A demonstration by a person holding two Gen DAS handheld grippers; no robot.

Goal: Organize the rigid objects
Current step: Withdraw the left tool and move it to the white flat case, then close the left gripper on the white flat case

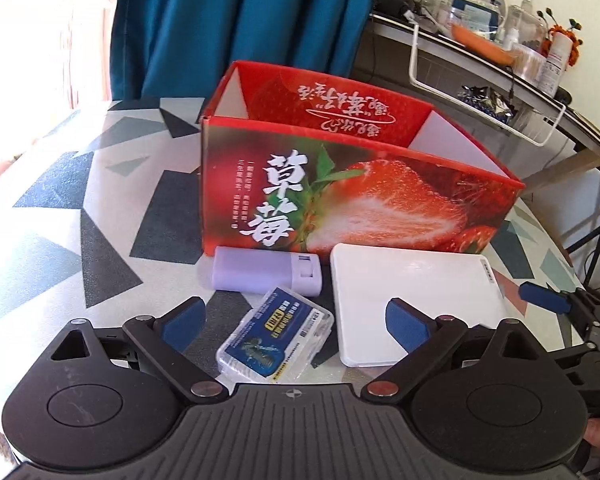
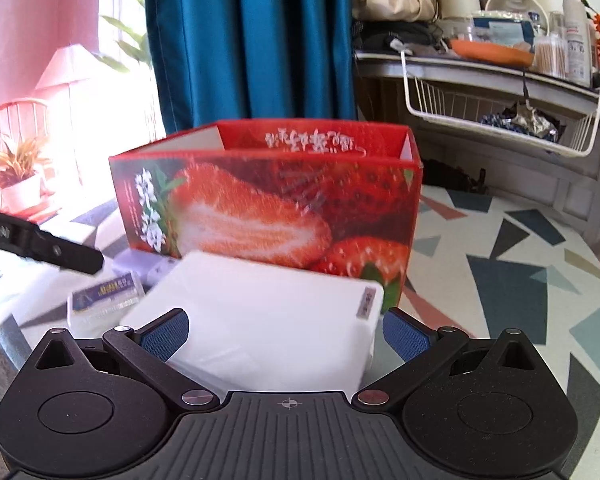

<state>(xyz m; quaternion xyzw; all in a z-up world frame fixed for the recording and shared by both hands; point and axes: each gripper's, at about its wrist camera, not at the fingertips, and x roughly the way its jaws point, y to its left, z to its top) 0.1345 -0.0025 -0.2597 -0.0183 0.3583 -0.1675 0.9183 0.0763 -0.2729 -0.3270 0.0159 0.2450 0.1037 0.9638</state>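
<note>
Red strawberry box (image 1: 340, 192), three small cases

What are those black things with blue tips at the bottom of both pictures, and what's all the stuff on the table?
Those are grabbers, like big tweezers. A person holds one in each hand, and each has a camera looking out along its two fingers. So one picture comes from the left gripper and the other from the right gripper.

On the patterned table stands an open red strawberry box. In front of it lie a purple case, a small clear box with a blue label and a flat white box.

Both grabbers are open and hold nothing. The left one points at the small clear box. The right one has its fingers on either side of the white box, but hasn't squeezed it.
</note>
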